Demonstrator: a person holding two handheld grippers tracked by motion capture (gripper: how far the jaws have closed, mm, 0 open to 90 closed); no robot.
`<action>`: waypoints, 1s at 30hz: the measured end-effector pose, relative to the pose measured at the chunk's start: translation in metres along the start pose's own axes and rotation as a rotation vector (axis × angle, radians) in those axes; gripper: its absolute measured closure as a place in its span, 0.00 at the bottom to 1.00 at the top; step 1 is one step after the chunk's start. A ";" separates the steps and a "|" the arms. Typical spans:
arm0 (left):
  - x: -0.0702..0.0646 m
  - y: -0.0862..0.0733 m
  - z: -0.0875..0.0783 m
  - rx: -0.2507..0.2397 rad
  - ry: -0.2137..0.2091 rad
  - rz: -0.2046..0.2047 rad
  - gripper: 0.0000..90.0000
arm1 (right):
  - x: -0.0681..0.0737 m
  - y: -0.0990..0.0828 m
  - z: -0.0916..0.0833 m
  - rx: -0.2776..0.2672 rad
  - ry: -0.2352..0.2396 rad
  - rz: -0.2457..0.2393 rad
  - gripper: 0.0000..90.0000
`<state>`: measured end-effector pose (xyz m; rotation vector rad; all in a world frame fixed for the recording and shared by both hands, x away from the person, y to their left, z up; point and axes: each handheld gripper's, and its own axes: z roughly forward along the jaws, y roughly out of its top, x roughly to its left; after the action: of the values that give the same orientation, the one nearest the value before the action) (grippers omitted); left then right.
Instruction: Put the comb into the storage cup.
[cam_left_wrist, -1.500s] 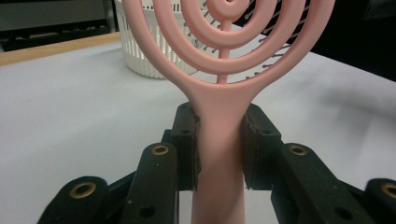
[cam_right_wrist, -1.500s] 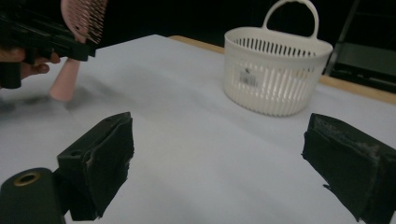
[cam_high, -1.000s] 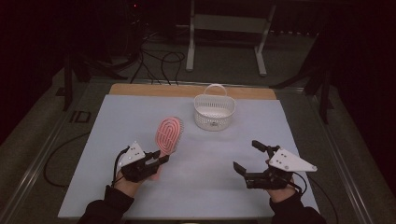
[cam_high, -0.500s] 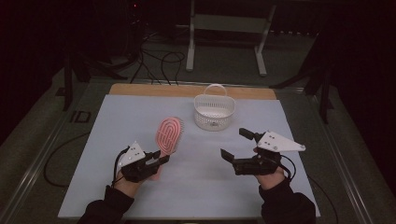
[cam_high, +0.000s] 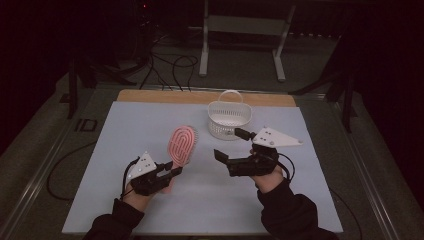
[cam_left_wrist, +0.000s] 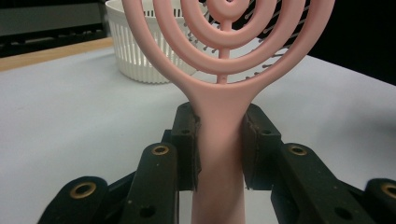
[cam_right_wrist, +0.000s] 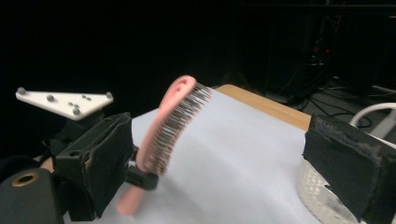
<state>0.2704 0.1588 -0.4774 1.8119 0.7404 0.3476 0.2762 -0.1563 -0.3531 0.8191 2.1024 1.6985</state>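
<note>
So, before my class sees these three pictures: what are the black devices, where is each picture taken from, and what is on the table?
A person holds a hand-operated clamp tool in each hand, with no robot arm. The high view looks down on the white table. The other two cameras ride on the tools, looking along their black jaws. The left gripper is shut on the handle of a pink hairbrush, raised at a slant, bristles facing down. The right gripper is open, holding nothing, pointing toward the brush. A white basket stands farther back.

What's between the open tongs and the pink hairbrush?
Nothing: in the high view, bare white table separates the right tongs from the pink hairbrush, which the left tongs hold by its handle.
</note>
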 end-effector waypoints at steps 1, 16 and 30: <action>0.000 0.000 0.000 0.000 0.002 0.005 0.79 | 0.001 0.001 0.003 0.002 -0.002 -0.001 0.09; 0.000 0.001 0.000 -0.011 0.003 -0.002 0.79 | 0.018 0.007 0.049 0.032 -0.052 0.138 0.09; -0.001 0.001 0.001 -0.020 0.010 0.000 0.79 | 0.027 0.003 0.078 0.072 -0.063 0.304 0.11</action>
<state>0.2703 0.1570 -0.4772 1.7925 0.7417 0.3631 0.3004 -0.0785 -0.3666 1.2519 2.0913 1.7214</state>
